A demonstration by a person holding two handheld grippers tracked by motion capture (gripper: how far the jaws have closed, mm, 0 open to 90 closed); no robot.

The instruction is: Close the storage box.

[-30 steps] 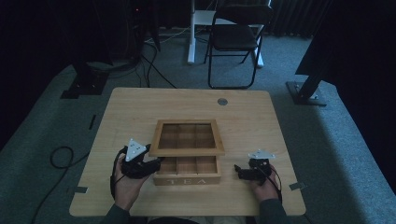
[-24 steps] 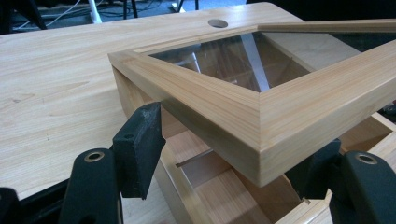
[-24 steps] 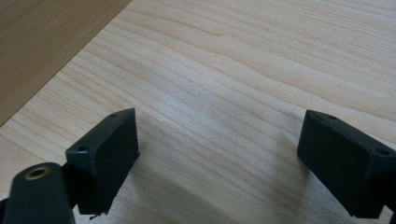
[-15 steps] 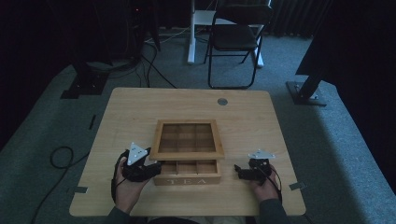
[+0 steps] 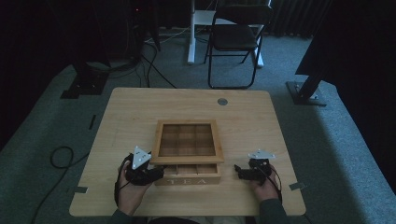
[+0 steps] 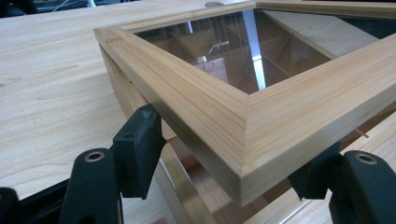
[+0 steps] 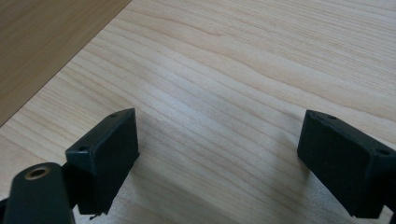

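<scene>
Dark lab or studio, rig stands, floor cables, folding chair

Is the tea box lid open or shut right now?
Partly open. The glass-paned lid is raised off the tea box at its front corner, which sits between the left gripper jaws, with a gap underneath.

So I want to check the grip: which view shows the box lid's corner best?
The left gripper view: the lid corner fills it, between the left gripper jaws. The high view shows the lid small. The right gripper view faces the table.
</scene>
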